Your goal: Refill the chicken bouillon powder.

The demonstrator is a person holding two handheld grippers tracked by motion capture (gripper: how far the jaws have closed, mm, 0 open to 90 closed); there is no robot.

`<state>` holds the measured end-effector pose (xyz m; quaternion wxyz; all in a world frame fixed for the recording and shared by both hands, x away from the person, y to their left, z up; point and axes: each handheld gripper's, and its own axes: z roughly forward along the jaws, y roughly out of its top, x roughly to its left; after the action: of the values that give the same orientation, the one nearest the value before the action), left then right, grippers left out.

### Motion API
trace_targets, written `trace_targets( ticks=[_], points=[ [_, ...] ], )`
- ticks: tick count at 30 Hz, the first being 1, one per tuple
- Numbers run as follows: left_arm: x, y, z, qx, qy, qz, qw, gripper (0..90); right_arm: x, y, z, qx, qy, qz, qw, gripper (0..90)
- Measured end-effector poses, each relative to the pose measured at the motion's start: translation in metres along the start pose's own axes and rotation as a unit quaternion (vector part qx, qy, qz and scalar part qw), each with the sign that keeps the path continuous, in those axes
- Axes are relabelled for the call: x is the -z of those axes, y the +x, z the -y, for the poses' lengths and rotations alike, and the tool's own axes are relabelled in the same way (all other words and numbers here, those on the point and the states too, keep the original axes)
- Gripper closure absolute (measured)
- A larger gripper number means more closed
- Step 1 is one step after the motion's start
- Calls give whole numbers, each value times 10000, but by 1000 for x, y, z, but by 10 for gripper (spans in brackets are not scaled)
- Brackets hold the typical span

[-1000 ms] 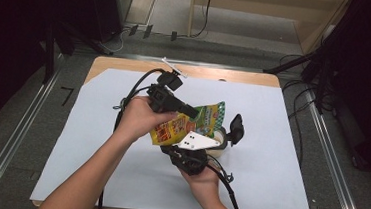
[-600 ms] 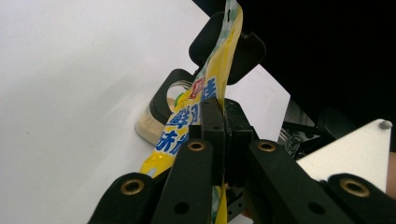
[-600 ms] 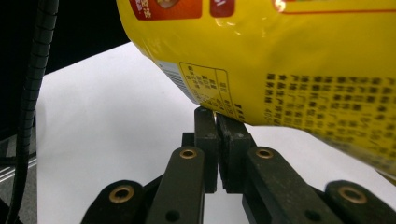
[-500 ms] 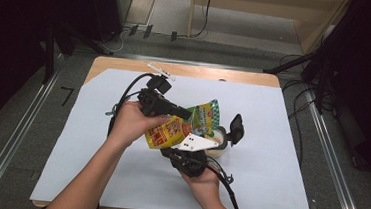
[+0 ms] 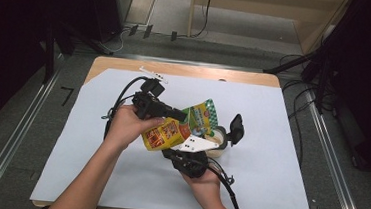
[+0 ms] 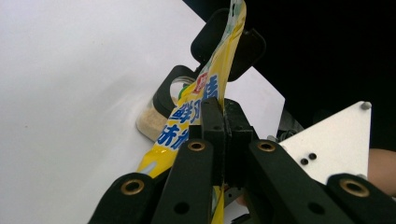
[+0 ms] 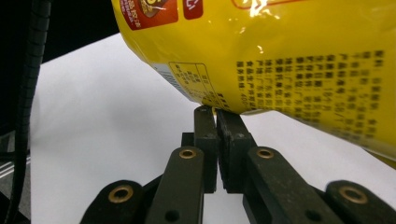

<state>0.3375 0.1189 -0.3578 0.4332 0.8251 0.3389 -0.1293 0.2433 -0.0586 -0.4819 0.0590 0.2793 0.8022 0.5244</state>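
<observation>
Grey floor and dark surrounds framed a wooden counter (image 5: pixel 126 66) covered by a white sheet (image 5: pixel 269 156), smooth and matte, with cables trailing across the floor beyond the far edge.

From the lower left, reached in on a bare forearm angled up and to the right: left hand (image 5: pixel 126 125) wrapped around the black left claw (image 6: pixel 218 116), pointed rightward over mid-sheet. Clamped tight on the edge of a glossy yellow pouch (image 5: pixel 163 134), jaws pressed flat against the foil on either side in the left gripper view, blue lettering on the crinkled film (image 6: pixel 196 116). Held clear of the sheet, tilted, upper end green and patterned, lower end yellow with a red label.

Just below and right of the pouch, came up from the bottom edge: right hand (image 5: pixel 207 184) gripping the black right claw (image 7: pixel 216 116), a pale three-cornered plate (image 5: pixel 195 144) on top. Jaws brought together at the pouch's lower edge (image 7: pixel 280 56) in the right gripper view; pinching the film or merely touching it, could not tell.

Beside the pouch, to the right, stood a small clear jar (image 6: pixel 156 119) with pale powder inside, black hinged lid (image 5: pixel 236 127) flipped open and upright, resting on the sheet.
</observation>
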Motion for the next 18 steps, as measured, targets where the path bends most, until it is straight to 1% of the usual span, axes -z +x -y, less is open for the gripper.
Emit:
trace_targets(
  ticks=[3, 7, 8, 10, 12, 15, 18],
  points=[
    [1, 2, 3, 42, -7, -51, 10000, 900, -1, -2, 2, 17, 53, 31, 10000, 877],
    [3, 5, 7, 46, -28, -44, 10000, 900, -1, -5, 4, 6, 129, 93, 9999, 871],
    [4, 6, 9, 45, -76, -48, 9999, 900, -1, -5, 4, -3, 147, 94, 9998, 864],
    [6, 7, 10, 71, -117, -52, 9999, 900, -2, -7, 4, -21, 193, 95, 9998, 822],
    [9, 8, 12, 80, -150, -116, 9998, 900, -2, -10, 4, -124, 273, 42, 9995, 780],
    [14, 11, 13, 113, -245, -123, 9996, 900, -3, -12, 5, -198, 342, 23, 9992, 744],
    [20, 17, 14, 174, -335, -166, 9991, 900, -5, -12, 6, -182, 385, 15, 9991, 719]
  ],
)
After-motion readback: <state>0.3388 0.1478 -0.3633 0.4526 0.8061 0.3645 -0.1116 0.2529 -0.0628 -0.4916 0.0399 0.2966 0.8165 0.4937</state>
